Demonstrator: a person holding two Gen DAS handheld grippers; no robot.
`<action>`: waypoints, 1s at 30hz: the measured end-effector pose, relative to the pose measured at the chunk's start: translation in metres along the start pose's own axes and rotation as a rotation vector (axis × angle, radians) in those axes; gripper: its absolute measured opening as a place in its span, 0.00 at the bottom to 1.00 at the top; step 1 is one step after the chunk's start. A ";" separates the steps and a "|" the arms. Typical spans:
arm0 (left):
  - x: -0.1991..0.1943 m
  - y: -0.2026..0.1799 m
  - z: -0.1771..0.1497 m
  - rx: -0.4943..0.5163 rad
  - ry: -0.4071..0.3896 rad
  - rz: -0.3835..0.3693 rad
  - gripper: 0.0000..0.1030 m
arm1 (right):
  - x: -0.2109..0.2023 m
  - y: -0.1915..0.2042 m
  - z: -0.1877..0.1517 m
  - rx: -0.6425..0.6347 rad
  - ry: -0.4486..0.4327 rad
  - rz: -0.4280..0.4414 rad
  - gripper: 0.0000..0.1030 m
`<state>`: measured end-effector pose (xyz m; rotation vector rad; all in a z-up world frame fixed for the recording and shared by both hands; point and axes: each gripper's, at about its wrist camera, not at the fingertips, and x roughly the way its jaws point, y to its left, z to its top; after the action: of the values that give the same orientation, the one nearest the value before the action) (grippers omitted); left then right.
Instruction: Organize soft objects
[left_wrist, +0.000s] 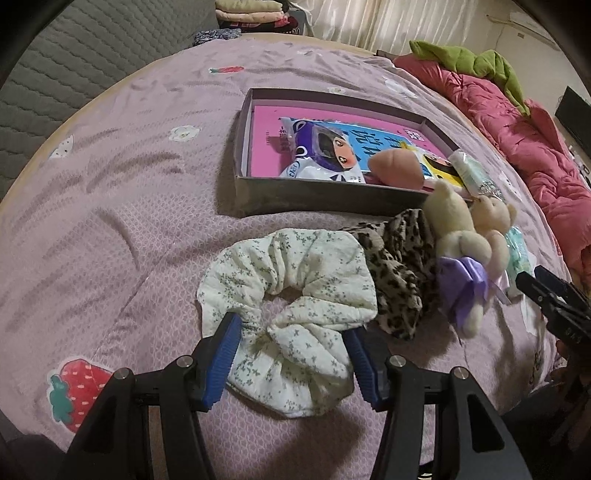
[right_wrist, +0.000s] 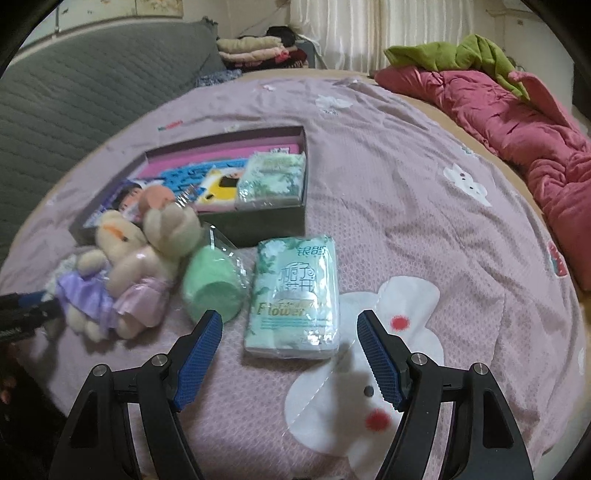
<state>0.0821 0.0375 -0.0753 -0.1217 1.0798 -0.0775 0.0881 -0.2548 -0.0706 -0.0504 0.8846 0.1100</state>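
Pink-lilac bedding printed with strawberries and rabbits covers the bed where the soft things lie. Left gripper has its jaws spread, unclenched, either side of the near rim of the cream floral fabric scrunchie; whether the pads touch the cloth cannot be told. Right gripper stands released, jaws wide, just short of the green-and-white wrapped tissue pack. Beyond lie a leopard-print scrunchie, two cream plush bears and the shallow dark cardboard box. Each grasp likely wants a deep, centred, gentle squeeze, so nothing slips.
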 end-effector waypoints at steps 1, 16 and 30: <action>0.001 0.001 0.001 -0.004 0.000 -0.001 0.55 | 0.003 0.001 0.000 -0.018 0.001 -0.029 0.74; 0.012 0.004 0.010 -0.021 0.003 -0.009 0.55 | 0.036 -0.001 0.011 -0.030 0.034 -0.085 0.74; 0.020 0.011 0.018 -0.061 -0.002 -0.035 0.55 | 0.035 -0.009 0.016 0.017 0.024 -0.027 0.50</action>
<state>0.1072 0.0468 -0.0858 -0.1959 1.0790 -0.0761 0.1234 -0.2594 -0.0880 -0.0479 0.9089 0.0770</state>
